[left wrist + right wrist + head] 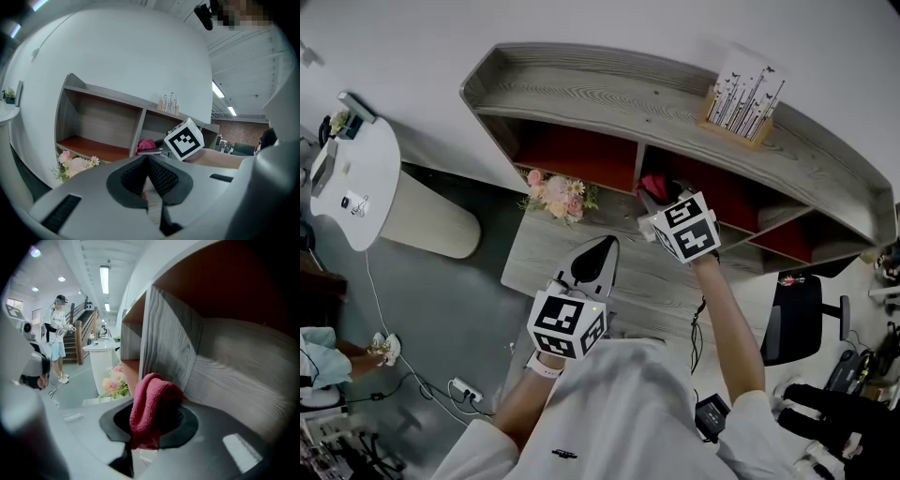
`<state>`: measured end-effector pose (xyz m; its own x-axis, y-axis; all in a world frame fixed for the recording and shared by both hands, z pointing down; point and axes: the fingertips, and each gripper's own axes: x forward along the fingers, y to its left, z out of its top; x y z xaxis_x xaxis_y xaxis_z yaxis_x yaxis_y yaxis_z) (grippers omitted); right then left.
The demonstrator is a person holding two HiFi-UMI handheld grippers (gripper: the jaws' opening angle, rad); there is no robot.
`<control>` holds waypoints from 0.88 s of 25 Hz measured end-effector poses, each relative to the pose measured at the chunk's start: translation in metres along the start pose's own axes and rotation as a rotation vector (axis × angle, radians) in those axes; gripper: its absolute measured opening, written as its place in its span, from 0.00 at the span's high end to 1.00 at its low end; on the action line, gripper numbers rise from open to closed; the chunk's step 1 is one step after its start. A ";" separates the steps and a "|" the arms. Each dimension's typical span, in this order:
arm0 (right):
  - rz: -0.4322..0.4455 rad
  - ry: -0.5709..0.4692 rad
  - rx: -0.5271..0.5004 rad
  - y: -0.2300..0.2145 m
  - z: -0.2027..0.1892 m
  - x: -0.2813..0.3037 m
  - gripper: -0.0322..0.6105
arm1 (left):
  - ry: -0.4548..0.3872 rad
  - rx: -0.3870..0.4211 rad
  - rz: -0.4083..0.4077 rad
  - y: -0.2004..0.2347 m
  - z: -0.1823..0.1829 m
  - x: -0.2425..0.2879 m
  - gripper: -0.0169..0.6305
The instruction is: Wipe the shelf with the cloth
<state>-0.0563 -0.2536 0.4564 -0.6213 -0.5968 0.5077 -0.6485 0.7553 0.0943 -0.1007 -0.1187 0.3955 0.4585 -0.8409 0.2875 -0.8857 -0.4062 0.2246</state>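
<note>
Red cloth (154, 399) in right claw (150, 414) | head view: sliver inside shelf (581, 89)

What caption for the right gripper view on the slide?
Right tongs shut on a folded red cloth at the grey wooden shelf, pink flowers beyond.

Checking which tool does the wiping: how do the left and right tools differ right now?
The right tool is shut on the red cloth; the left tool is shut on nothing. The right tool reaches into a compartment of the shelf, while the left tool hangs back over the desk. Both have their jaws together.
</note>
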 end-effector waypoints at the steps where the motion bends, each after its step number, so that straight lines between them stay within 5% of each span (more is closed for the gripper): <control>1: -0.003 -0.020 -0.005 -0.001 0.006 -0.004 0.79 | 0.000 0.001 -0.001 -0.001 0.000 0.001 0.96; 11: -0.077 -0.284 -0.095 -0.008 0.077 -0.046 0.79 | -0.001 0.016 -0.017 -0.011 0.006 0.011 0.96; 16: -0.122 -0.459 -0.053 -0.025 0.099 -0.059 0.79 | 0.003 0.017 -0.011 -0.011 0.005 0.013 0.96; 22: -0.170 -0.534 -0.037 -0.041 0.107 -0.055 0.80 | 0.001 0.015 0.016 -0.002 0.007 0.012 0.96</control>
<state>-0.0424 -0.2807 0.3333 -0.6522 -0.7578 -0.0201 -0.7489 0.6401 0.1715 -0.0939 -0.1301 0.3916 0.4444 -0.8470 0.2917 -0.8939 -0.3982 0.2057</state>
